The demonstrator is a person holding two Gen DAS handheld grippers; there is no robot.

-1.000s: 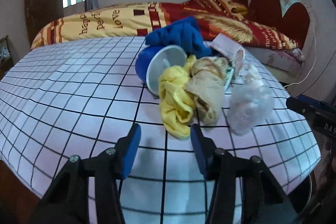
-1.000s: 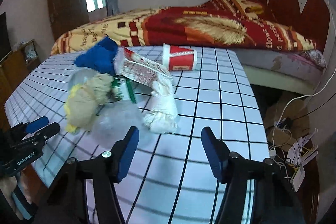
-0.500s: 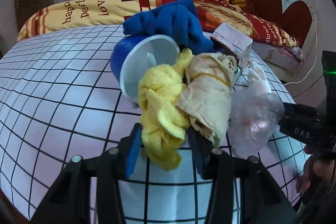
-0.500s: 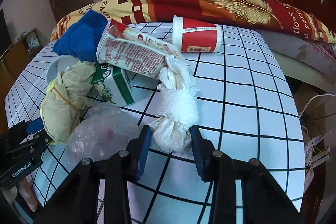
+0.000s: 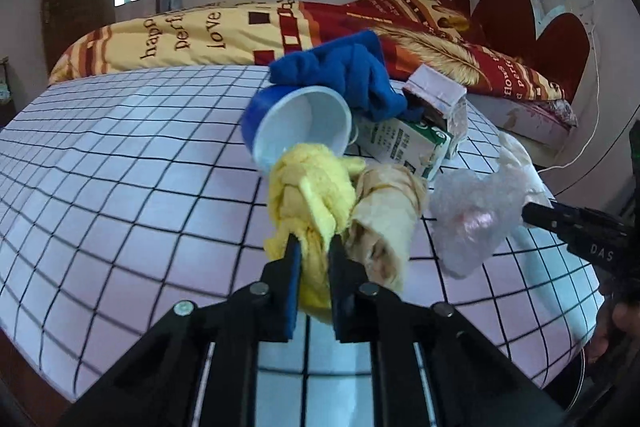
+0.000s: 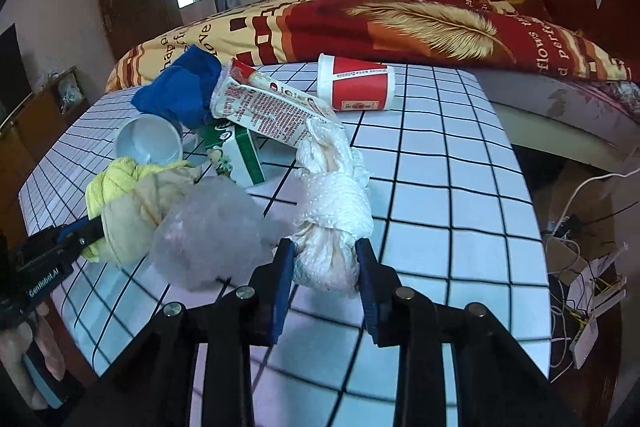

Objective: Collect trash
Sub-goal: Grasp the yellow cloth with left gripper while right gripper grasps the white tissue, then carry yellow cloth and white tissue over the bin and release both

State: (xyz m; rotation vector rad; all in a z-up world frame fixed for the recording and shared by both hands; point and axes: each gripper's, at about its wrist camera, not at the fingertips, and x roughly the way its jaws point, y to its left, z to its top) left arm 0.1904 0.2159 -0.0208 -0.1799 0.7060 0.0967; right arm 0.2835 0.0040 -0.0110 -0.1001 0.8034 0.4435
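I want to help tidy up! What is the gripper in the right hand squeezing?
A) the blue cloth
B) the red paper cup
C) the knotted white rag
C: the right gripper has its fingers pressed on both sides of the knotted white rag.

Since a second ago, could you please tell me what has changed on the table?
Both grippers advanced and their jaws have just been closing: the left gripper now pinches the yellow cloth, and the right gripper clamps the knotted white paper wad. The blue cup, red cup and cartons lie as before.
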